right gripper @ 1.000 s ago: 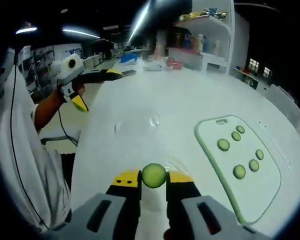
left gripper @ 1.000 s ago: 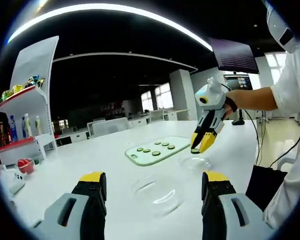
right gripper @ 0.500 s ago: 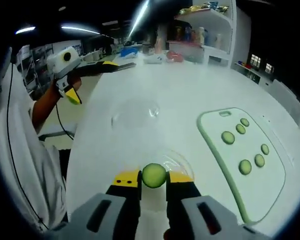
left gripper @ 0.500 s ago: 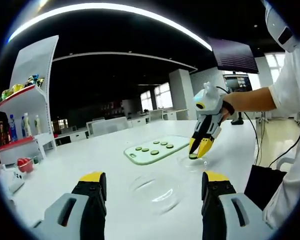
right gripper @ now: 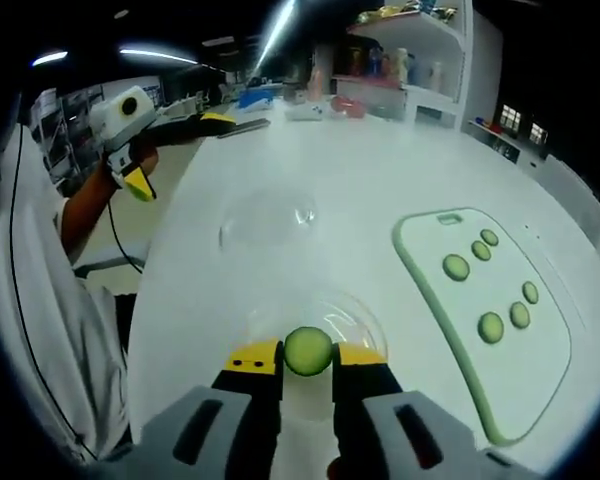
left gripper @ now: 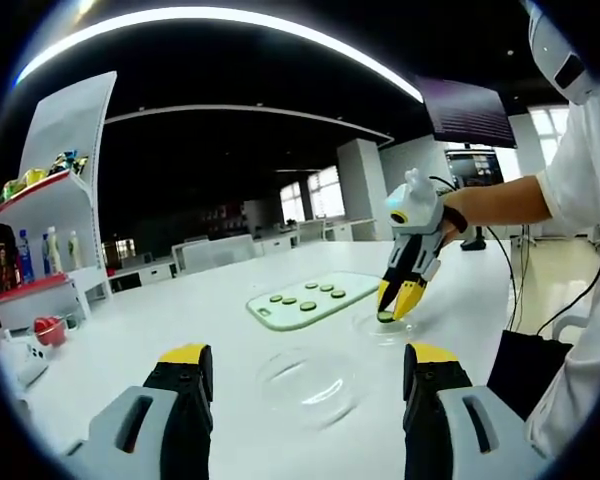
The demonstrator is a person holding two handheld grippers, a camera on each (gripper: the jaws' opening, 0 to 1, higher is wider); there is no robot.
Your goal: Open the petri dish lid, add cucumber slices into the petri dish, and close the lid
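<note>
**Slice held over the open dish**

In the right gripper view the right gripper (right gripper: pixel 308 362) pinches a round cucumber slice (right gripper: pixel 308 351) between its yellow tips, just above the clear petri dish (right gripper: pixel 325 312) on the white bench (right gripper: pixel 380 170); whether the slice touches the dish cannot be told; the dish's lid (right gripper: pixel 267 222) lies apart, farther along the bench, flat and transparent; to the right sits a pale green board (right gripper: pixel 450 330) carrying five more slices (right gripper: pixel 456 267); at the upper left the left gripper (right gripper: pixel 195 125) is held above the bench edge by a hand (right gripper: pixel 132 165), its jaws spread.

In the left gripper view the left gripper (left gripper: pixel 305 375) stands wide apart with nothing between its jaws, the lid (left gripper: pixel 307 383) lying on the bench (left gripper: pixel 130 340) between and just beyond them; farther off the right gripper (left gripper: pixel 396 308) points down into the dish (left gripper: pixel 388 325), a green slice (left gripper: pixel 385 316) at its tips; the board (left gripper: pixel 310 299) with its slices lies just behind and left of the dish; a white shelf (left gripper: pixel 55 200) with bottles and packets stands at the left.
</note>
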